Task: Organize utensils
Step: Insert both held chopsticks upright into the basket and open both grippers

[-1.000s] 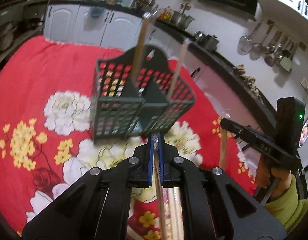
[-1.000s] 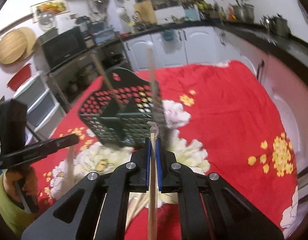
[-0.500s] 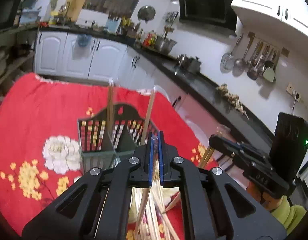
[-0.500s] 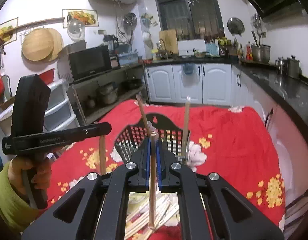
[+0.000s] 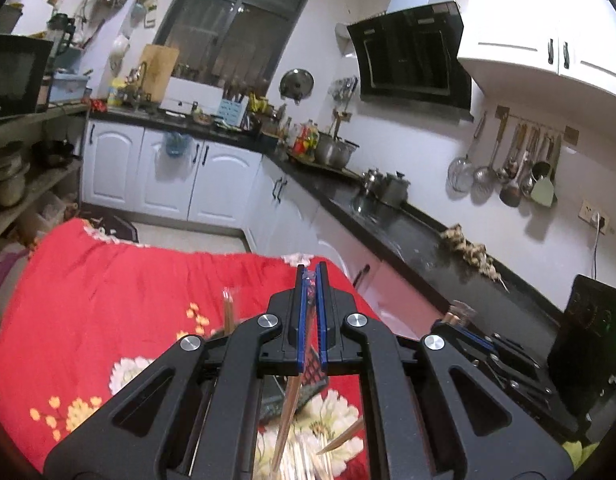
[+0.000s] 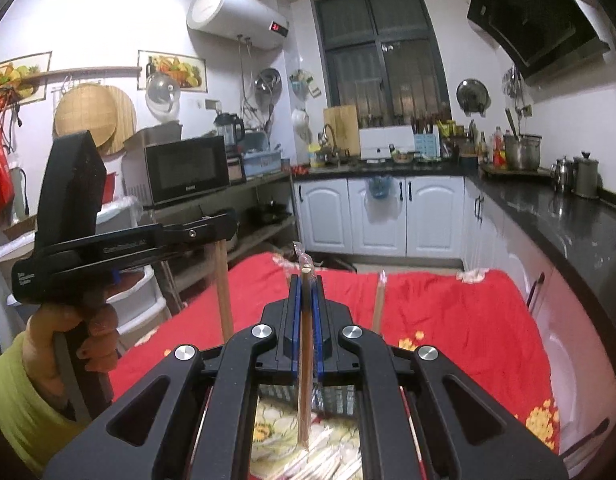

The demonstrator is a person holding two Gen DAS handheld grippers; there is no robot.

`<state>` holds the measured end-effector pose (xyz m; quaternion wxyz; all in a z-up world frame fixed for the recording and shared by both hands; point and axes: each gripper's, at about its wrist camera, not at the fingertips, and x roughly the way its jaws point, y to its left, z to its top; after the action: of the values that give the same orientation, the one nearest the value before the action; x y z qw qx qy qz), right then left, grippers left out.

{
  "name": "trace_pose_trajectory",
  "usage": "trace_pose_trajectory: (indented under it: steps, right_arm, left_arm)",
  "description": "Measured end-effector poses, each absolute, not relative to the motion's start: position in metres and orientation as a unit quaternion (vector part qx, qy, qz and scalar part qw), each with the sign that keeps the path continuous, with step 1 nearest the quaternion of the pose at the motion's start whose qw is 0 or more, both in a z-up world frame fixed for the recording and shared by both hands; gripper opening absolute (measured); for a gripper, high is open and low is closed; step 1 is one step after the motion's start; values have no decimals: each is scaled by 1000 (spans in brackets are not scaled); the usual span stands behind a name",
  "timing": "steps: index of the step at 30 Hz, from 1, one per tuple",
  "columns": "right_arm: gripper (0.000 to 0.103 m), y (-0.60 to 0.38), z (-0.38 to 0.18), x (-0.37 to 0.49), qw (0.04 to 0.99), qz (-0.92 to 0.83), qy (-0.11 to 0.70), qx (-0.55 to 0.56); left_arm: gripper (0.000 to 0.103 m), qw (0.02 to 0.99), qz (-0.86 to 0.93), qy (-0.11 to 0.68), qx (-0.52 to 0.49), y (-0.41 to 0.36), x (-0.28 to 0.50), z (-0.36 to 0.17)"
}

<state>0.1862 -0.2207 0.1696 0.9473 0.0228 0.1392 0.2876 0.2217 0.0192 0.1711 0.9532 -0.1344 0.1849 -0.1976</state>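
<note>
My left gripper [image 5: 312, 280] is shut on a wrapped wooden chopstick [image 5: 288, 412] that hangs down below its blue pads. My right gripper [image 6: 306, 284] is shut on another wrapped chopstick [image 6: 305, 360], held upright. Both are raised above the red flowered cloth [image 5: 91, 292]. The dark slotted basket [image 6: 332, 398] lies mostly hidden under the gripper bodies; one chopstick [image 6: 378, 304] stands in it. A pile of wrapped chopsticks [image 6: 328, 460] lies on the cloth below. In the right wrist view the left gripper [image 6: 223, 226] shows at the left, gripped by a hand [image 6: 95, 332].
Black counters [image 5: 408, 232] with pots run along the right of the table, white cabinets [image 6: 388, 212] stand behind it. A shelf with a microwave [image 6: 183, 168] is at the left. Ladles hang on the wall [image 5: 508, 168].
Both grippers rose with their chopsticks and tilted up toward level. The basket slid from the middle of each view down behind the gripper bodies, and more of the kitchen shows.
</note>
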Motion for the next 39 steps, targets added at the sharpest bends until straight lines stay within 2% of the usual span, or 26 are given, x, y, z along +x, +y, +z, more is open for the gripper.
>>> trace_pose_trajectory:
  steps: [20, 28, 39]
  right_arm:
    - [6, -221, 200, 221, 966, 250, 59, 22]
    - [6, -217, 188, 234, 968, 244, 58, 24]
    - [6, -207, 157, 254, 968, 234, 83, 37]
  left_arm:
    - [2, 981, -135, 92, -103, 32, 253, 201]
    - [2, 983, -131, 80, -100, 34, 267, 184]
    - [2, 980, -133, 106, -105, 40, 279, 148]
